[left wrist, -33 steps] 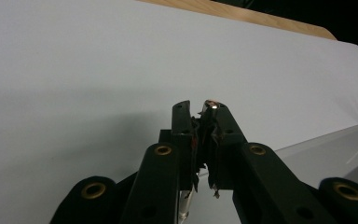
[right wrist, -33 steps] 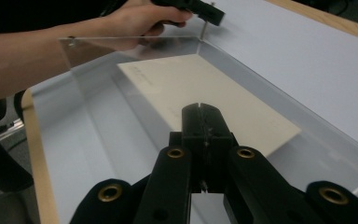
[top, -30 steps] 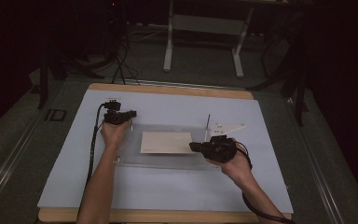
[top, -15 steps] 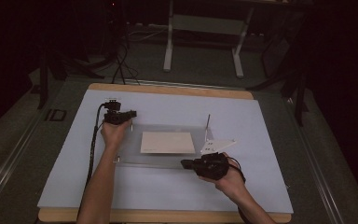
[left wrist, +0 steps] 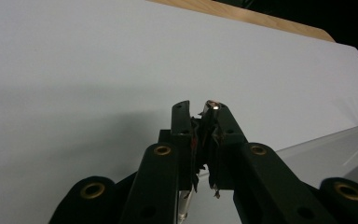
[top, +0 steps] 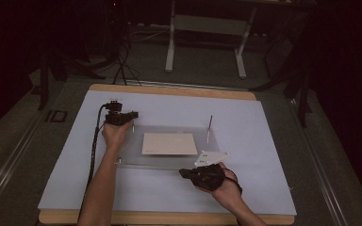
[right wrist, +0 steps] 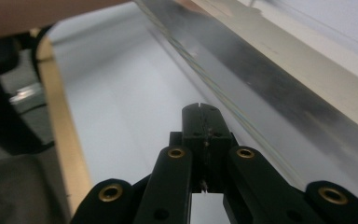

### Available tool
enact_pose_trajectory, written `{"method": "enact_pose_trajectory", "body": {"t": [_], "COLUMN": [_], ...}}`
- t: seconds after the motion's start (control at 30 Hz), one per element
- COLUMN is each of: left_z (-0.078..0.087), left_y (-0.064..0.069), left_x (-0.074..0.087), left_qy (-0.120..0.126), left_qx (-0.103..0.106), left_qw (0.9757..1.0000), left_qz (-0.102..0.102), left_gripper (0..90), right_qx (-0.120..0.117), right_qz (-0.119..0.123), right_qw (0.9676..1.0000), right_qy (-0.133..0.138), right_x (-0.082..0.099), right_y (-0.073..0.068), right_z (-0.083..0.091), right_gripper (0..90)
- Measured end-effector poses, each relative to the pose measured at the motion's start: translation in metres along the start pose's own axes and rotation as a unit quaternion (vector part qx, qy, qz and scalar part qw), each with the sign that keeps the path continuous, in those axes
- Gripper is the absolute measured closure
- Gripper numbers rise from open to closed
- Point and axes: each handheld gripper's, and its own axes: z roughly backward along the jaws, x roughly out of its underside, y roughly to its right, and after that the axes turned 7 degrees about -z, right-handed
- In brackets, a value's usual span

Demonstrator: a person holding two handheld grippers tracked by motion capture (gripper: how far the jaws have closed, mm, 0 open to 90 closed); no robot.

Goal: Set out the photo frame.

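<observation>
1. Overhead, the left gripper [top: 131, 115] is gripping a metal pin [top: 133, 126] at the clear plate's [top: 132, 157] far left corner; the right gripper [top: 185, 173] is hovering at its near edge.
2. Left gripper view: jaws are clamping the pin [left wrist: 211, 106].
3. Right gripper view: jaws are pressing together, empty, beside the plate [right wrist: 270, 79].

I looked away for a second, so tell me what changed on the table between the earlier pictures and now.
The right hand-held gripper drew back from the clear acrylic plate's right end toward its near edge, jaws shut and empty. The left hand-held gripper stayed clamped on the thin upright metal pin; the white paper sheet didn't move.
</observation>
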Motion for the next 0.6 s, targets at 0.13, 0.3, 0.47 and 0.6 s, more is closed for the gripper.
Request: {"method": "enact_pose_trajectory", "body": {"t": [0.13, 0.3, 0.47, 0.6], "left_z": [0.0000, -0.0004, -0.0010, -0.0008], "left_y": [0.0000, -0.0009, -0.0039, -0.0055], "left_x": [0.0001, -0.0001, -0.0004, -0.0006], "left_qy": [0.000, 0.000, 0.000, -0.004], "left_qx": [0.000, 0.002, 0.016, 0.023], "left_qw": [1.0000, 1.0000, 0.9997, 0.9995], "left_qz": [0.000, 0.003, 0.021, 0.021], "left_gripper": [82.2, 82.1, 81.3, 80.6], "right_qx": [0.009, 0.025, 0.036, 0.038], "right_qz": [-0.011, -0.012, -0.008, -0.009], "right_qw": [0.9999, 0.9996, 0.9989, 0.9987], "right_qy": [0.000, 0.012, 0.027, 0.032], "right_x": [0.0029, 0.0036, 0.0018, 0.0001], "right_y": [0.0025, 0.0036, 0.0021, 0.0025], "right_z": [-0.0051, -0.0065, -0.0050, -0.0039], "right_gripper": [90.0, 90.0, 90.0, 90.0]}}
